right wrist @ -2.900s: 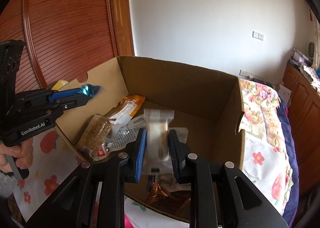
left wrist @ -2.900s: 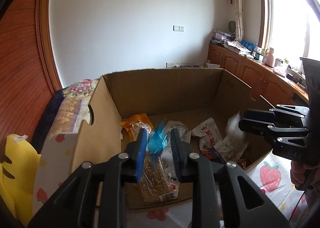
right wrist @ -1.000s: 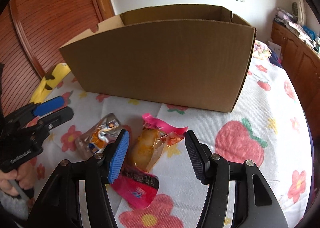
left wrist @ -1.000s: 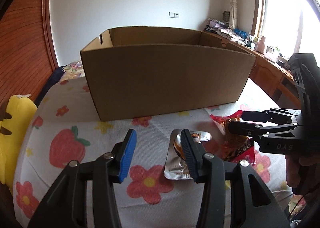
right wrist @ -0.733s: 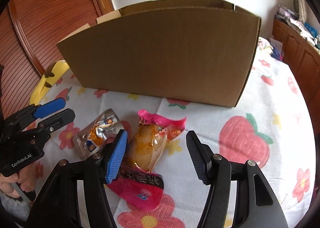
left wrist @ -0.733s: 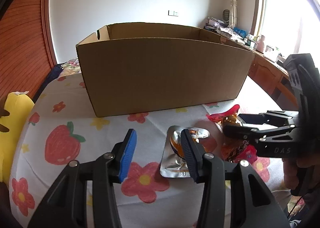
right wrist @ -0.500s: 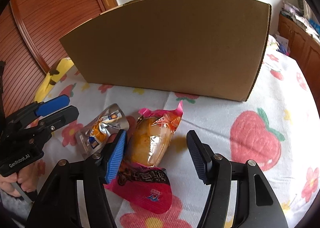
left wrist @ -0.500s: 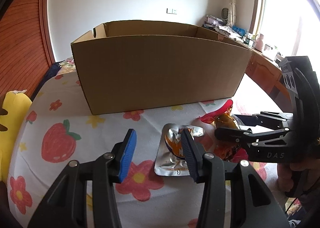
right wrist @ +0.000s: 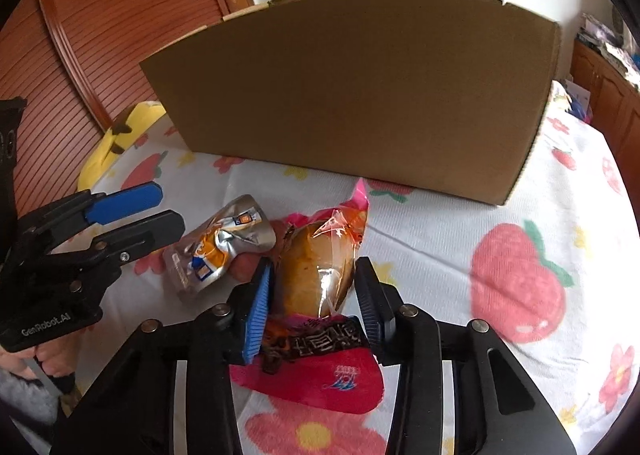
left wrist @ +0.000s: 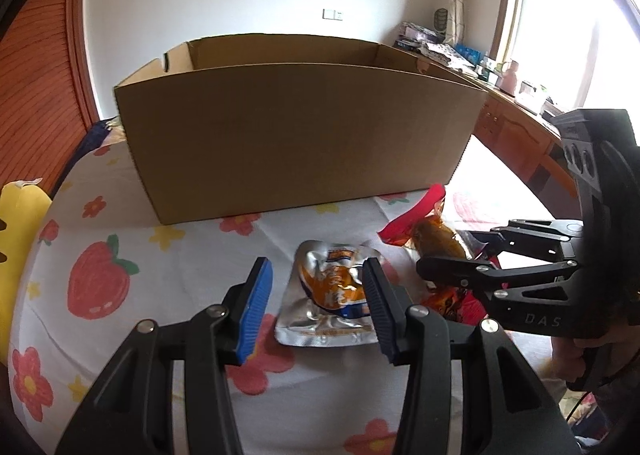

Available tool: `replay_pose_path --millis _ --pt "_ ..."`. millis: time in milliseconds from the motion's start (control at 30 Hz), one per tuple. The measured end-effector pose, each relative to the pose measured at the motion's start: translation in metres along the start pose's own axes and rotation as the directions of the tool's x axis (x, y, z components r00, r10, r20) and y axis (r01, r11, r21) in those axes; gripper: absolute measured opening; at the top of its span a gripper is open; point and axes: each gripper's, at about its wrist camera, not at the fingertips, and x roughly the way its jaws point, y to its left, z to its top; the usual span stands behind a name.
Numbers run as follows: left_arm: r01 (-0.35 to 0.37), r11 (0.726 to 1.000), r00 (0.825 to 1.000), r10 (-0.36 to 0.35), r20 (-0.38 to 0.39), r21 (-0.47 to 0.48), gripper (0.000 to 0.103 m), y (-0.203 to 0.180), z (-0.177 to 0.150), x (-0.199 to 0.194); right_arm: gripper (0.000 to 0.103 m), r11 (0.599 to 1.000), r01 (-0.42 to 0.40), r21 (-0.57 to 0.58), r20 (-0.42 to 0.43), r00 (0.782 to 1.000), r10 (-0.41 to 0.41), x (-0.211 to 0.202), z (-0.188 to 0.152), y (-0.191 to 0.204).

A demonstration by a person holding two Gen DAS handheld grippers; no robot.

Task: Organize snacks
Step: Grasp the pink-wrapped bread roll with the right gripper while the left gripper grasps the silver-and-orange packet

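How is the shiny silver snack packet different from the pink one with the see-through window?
The silver packet is foil, so its contents are hidden; the pink packet shows a golden-brown snack inside. The silver packet lies free on the tablecloth ahead of the open left gripper, while the right gripper has its fingers around the pink packet. Both lie in front of the cardboard box.

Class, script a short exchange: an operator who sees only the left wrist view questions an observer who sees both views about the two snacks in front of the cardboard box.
Operator: Is the right gripper around the orange snack packet?
Observer: Yes, its jaws closely flank the packet's clear window, though contact is unclear.
Operator: Is my left gripper around the silver pouch?
Observer: From the right wrist, its open tips appear short of the pouch, not around it.
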Motion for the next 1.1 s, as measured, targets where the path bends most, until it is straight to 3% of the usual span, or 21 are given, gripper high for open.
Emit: replay_pose_path --millis 333,600,1000,1100 --pt "-0.001 1.0 0.997 0.003 -0.082 0.015 0.048 -0.007 0.006 0.019 0.041 0.999 0.038 -0.024 0.006 0.999 -0.038 -0.018 -0.019 -0.012" --pt "-0.03 0.998 0.99 0.038 -0.139 0.063 0.049 -0.011 0.012 0.037 0.042 1.0 -0.013 0.017 0.008 1.0 0.013 -0.016 -0.021 -0.021" --pt "-0.029 0.997 0.984 0.042 -0.175 0.075 0.053 -0.005 0.012 0.049 0.042 0.999 -0.025 0.025 0.012 1.0 0.025 -0.018 -0.022 -0.024" --pt "-0.042 0.995 0.984 0.057 -0.171 0.092 0.059 -0.005 0.01 0.051 0.042 0.999 -0.029 0.027 0.013 0.999 0.029 -0.019 -0.022 -0.025"
